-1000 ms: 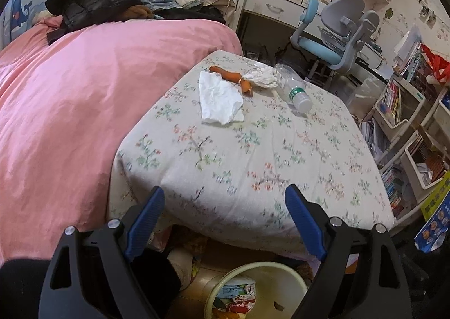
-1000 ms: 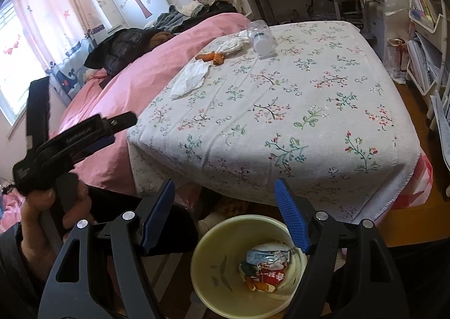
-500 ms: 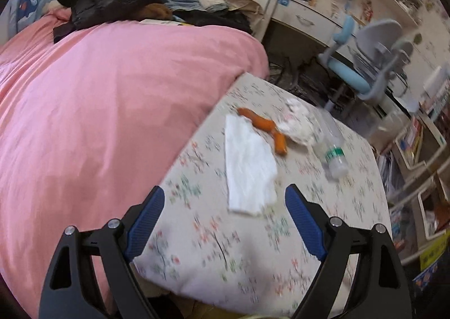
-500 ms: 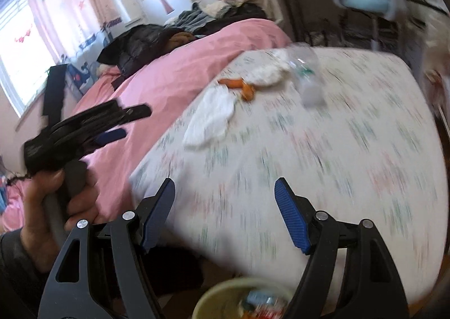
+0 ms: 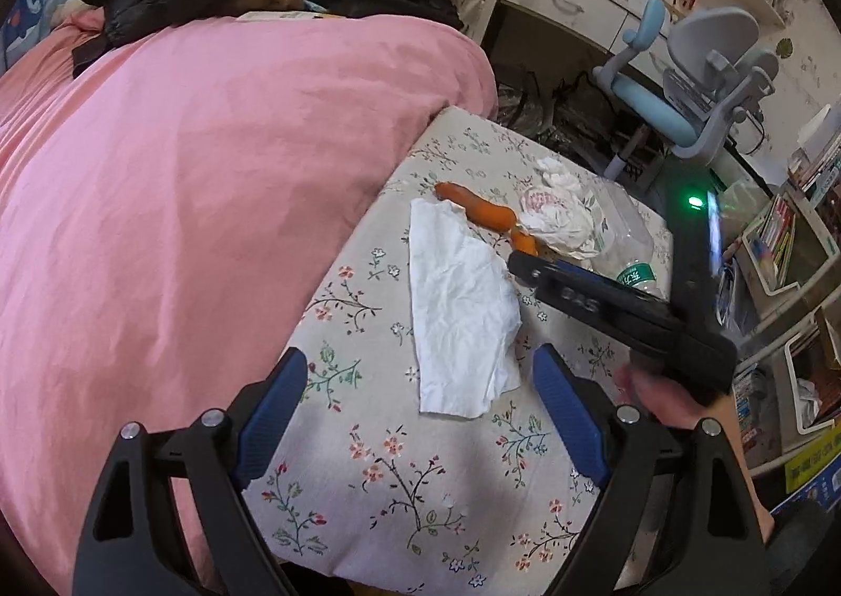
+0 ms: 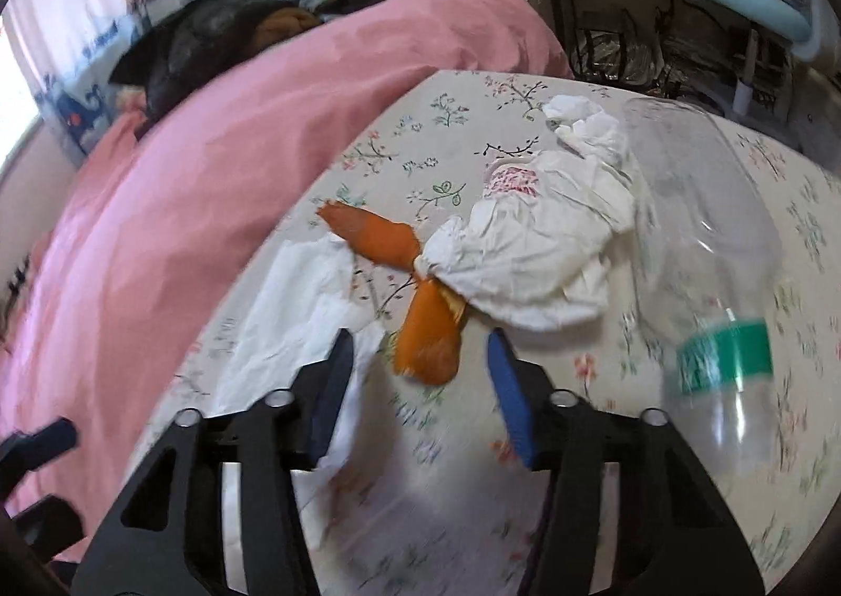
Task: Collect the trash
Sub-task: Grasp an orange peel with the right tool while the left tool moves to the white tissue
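Clearly, all the trash visible on the desk (image 5: 399,470) is uncollected.

Orange peel (image 6: 427,333), a flat tissue (image 5: 462,312), a crumpled tissue (image 6: 536,254) and an empty bottle (image 6: 704,249) lie clustered on the flowered cloth beside the pink bed (image 5: 200,186). The right claw (image 6: 418,396) gapes wide and empty, the peel's near end just ahead between its tips. The left claw (image 5: 415,407), equally wide and empty, frames the flat tissue's near edge.
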### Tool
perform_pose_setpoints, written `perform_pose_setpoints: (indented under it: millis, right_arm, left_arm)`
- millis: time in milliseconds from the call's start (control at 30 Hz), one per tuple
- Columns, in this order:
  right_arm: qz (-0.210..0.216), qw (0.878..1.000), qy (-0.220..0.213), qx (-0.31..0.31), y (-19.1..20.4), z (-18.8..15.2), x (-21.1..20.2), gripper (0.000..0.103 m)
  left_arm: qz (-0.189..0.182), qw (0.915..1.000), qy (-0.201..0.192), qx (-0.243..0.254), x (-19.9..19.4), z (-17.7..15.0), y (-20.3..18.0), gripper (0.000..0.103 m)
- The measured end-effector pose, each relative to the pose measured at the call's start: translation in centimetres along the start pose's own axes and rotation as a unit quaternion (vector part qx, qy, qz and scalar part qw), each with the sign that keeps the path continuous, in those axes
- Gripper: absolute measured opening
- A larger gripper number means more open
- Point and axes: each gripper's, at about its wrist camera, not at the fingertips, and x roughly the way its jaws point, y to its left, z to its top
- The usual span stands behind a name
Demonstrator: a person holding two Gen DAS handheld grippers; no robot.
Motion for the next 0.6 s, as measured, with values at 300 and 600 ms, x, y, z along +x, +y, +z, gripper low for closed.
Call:
perform_pose_setpoints:
  millis: [300, 600]
  right_arm:
    - [-0.002, 0.996, 0.024, -0.083, -0.2, -2.5, -2.0, 0.016]
    - [0.011, 0.993, 0.087, -0.078, -3.2, -11.7, -10.2, 0.016]
  left_arm:
    - [0.017, 0.9957, 0.046, 0.079, 3.7, 1.0, -3.1, 0.084]
    - [0.02, 0.9894, 0.085, 0.116, 8.7, 1.8, -4.0, 0.084]
